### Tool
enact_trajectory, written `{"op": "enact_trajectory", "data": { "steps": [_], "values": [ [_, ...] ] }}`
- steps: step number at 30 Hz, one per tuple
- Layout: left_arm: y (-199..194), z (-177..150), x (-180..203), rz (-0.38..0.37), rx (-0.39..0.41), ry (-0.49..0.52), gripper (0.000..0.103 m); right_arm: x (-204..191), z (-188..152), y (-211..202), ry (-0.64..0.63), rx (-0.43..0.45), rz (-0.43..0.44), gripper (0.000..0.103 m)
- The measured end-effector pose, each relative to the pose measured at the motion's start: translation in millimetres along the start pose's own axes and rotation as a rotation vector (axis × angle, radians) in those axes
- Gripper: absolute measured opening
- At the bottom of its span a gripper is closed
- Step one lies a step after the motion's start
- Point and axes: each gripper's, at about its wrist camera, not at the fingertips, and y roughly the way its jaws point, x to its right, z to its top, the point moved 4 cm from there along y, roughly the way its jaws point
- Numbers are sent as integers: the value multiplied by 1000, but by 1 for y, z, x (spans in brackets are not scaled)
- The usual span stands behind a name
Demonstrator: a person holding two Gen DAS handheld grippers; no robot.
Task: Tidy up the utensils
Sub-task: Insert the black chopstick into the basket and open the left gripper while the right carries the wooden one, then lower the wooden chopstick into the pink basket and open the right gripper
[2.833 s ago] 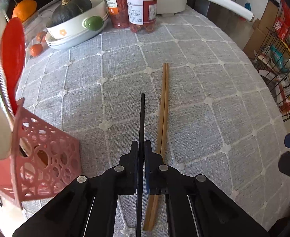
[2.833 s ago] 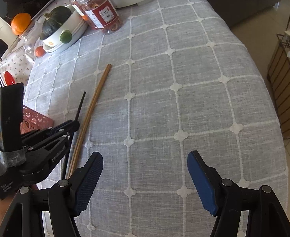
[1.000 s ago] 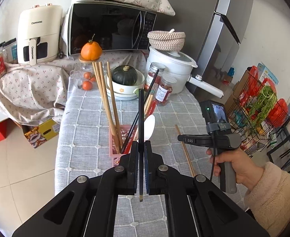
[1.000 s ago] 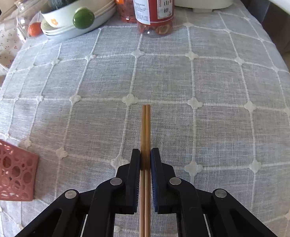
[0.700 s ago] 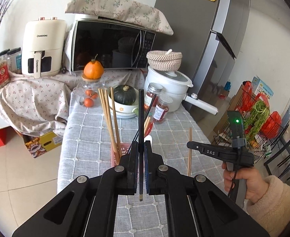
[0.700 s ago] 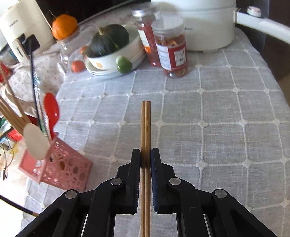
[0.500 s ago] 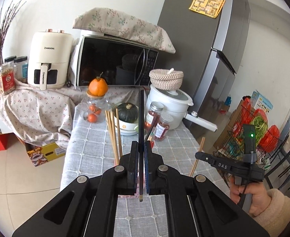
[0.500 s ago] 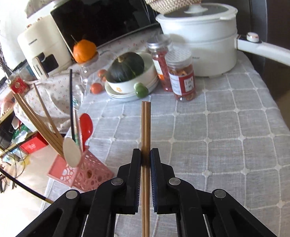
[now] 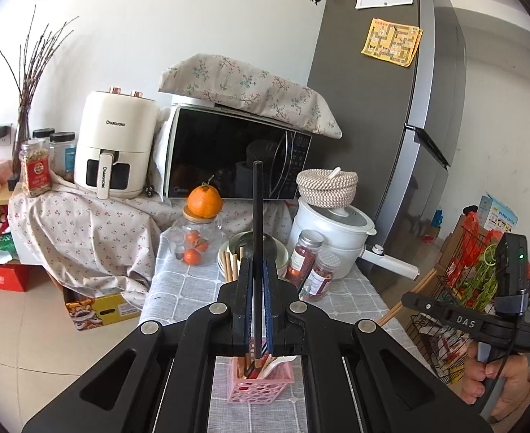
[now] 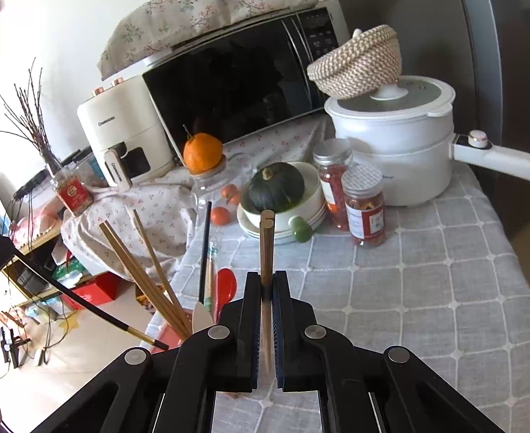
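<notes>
**Chopsticks raised over the pink utensil basket**

The left gripper (image 9: 259, 301) is pressed together on a single black chopstick (image 9: 257, 216), held upright above the pink basket (image 9: 261, 386) on the grey checked tablecloth (image 10: 427, 270). The right gripper (image 10: 266, 310) is clamped on a pair of wooden chopsticks (image 10: 266, 241), lifted clear of the cloth.

For a clean drop, each lower tip should be brought directly over the basket's open top and lowered inside the rim before any release. The sticks should be kept near vertical, and a gap should be chosen between the wooden chopsticks (image 10: 146, 281), red spoon (image 10: 226, 283) and white spoon (image 10: 201, 319) already standing there.

The basket is largely covered by gripper bodies in both views, so its free space can only be guessed. The lower ends of the wooden pair are blurred, and possibly sit just above the rim.
</notes>
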Motion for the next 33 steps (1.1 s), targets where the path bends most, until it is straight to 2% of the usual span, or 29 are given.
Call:
{"op": "enact_trajectory", "data": {
  "steps": [13,21,22,24,25,26,29,33],
  "values": [
    [53,-27,-9,69,-115,28,5,-9,2,-15,-21,15,19,4],
    [84,-46,-9,31,-201,8,8,-20,6,-33,-36,32,51,4],
    [82,-45,-9,26,-205,2,13,-21,7,-36,-37,37,58,4],
    [75,-41,-8,19,-192,-6,33,-24,10,-42,-36,48,73,4],
    [71,-39,-8,22,-182,-8,49,-25,11,-44,-33,54,83,4],
    [66,-38,-9,31,-175,-8,56,-27,13,-46,-28,59,94,4],
    [59,-39,-14,56,-205,-7,57,-32,19,-49,-13,79,123,4],
    [58,-53,-27,116,-297,-10,60,-42,22,-44,-9,90,153,4]
  ]
}}
